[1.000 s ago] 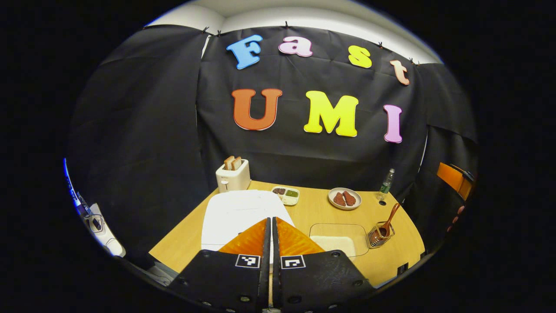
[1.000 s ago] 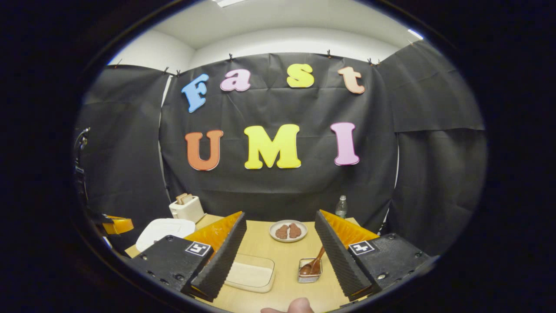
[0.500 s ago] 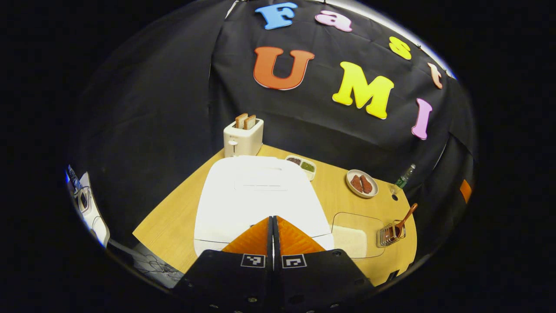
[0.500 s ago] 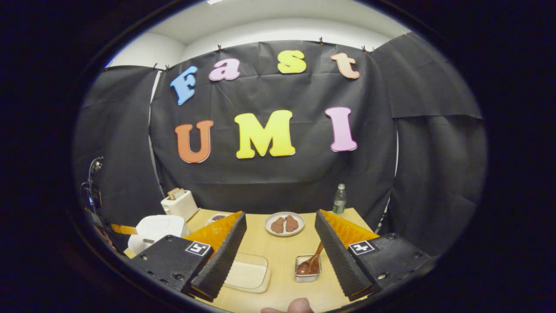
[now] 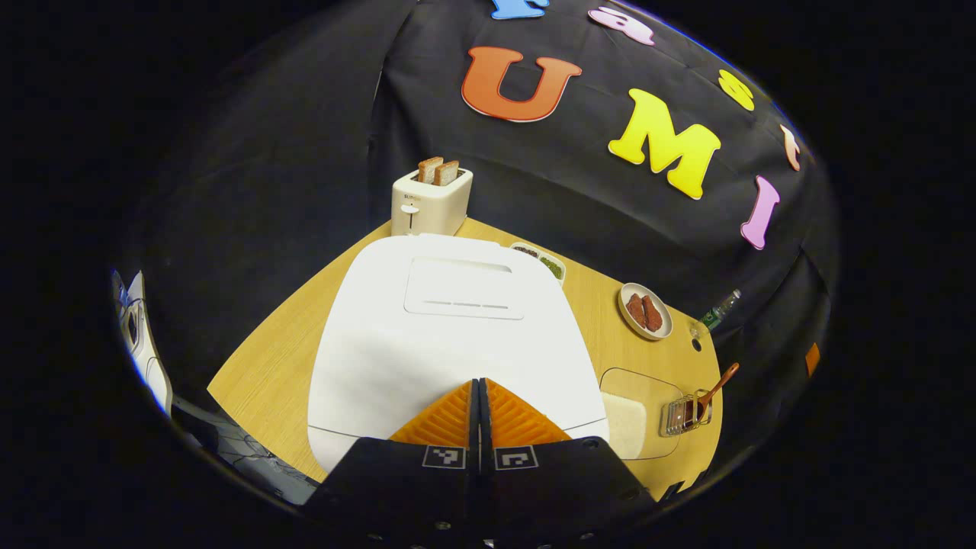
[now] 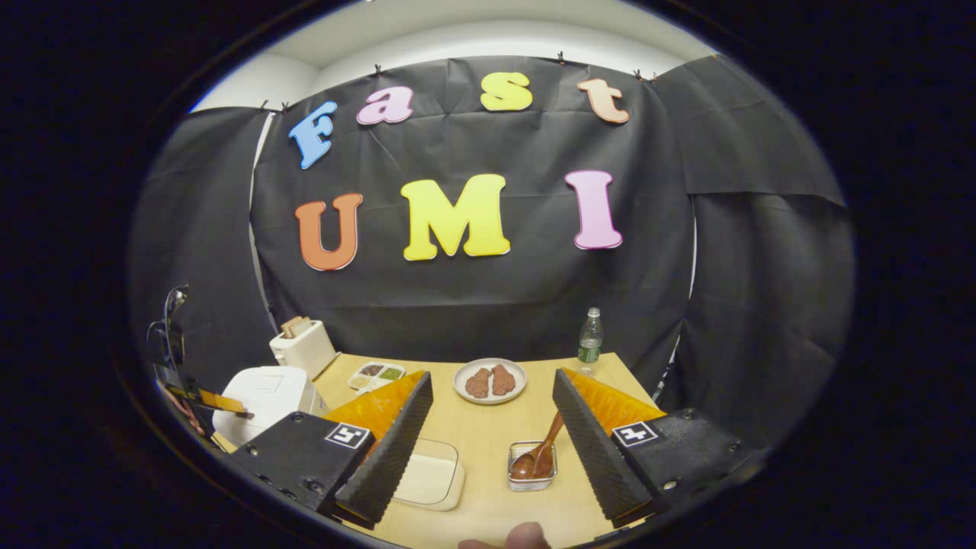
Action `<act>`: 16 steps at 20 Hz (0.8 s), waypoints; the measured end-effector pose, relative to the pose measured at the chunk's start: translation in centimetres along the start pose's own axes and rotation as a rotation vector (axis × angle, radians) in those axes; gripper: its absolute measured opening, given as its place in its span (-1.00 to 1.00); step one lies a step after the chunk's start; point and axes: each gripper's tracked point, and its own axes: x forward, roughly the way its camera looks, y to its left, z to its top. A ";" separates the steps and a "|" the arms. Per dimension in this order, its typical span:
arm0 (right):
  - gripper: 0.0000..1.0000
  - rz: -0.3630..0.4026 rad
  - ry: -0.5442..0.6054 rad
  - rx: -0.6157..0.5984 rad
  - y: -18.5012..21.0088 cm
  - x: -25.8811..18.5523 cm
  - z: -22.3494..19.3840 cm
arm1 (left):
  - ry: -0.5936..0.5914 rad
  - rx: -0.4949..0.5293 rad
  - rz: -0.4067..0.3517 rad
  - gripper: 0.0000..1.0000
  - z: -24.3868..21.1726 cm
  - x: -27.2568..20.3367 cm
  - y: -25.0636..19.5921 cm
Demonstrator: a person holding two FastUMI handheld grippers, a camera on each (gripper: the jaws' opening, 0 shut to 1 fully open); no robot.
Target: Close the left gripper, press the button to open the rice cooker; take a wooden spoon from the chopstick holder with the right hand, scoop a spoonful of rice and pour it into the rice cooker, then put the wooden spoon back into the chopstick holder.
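The white rice cooker (image 5: pixel 457 335) stands with its lid down on the wooden table (image 5: pixel 267 366); my left gripper (image 5: pixel 479 383) is shut, fingertips just above the lid's near edge. The cooker's button is hidden. In the right gripper view the cooker (image 6: pixel 267 393) is at the far left. My right gripper (image 6: pixel 492 389) stands open above the table, nothing between its fingers. Beyond it the wooden spoon (image 6: pixel 543 450) leans in the wire chopstick holder (image 6: pixel 531 469). A clear container of rice (image 6: pixel 431 479) lies left of the holder, also seen as the rice container (image 5: pixel 637 415) beside the spoon (image 5: pixel 717 385).
A white toaster (image 5: pixel 429 200) with toast stands at the back. A divided dish (image 6: pixel 375 374), a plate of brown food (image 6: pixel 489 380) and a water bottle (image 6: pixel 589 343) stand along the far edge. A fingertip (image 6: pixel 522 536) shows at the bottom.
My left gripper has come forward and down over the rice cooker, which now looms larger. The right gripper has risen a little, staying open.
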 end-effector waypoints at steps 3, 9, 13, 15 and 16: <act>1.00 0.006 0.007 0.001 0.3 0.3 -0.1 | 0.061 -0.029 0.000 -1.00 -1.4 -0.1 0.1; 1.00 0.033 0.000 -0.009 1.4 -0.2 0.3 | -0.045 -0.004 -0.012 -1.00 0.8 -0.6 -0.3; 1.00 0.008 -0.040 -0.018 0.2 -1.3 2.0 | -0.307 0.040 -0.039 -0.99 8.6 -3.5 -1.7; 1.00 -0.004 -0.057 -0.016 -0.4 -1.9 2.7 | -0.394 0.089 -0.025 -0.99 11.9 -4.6 -1.9; 1.00 -0.011 -0.071 -0.019 -0.7 -2.3 3.0 | -0.441 0.113 -0.017 -0.98 13.4 -5.4 -2.1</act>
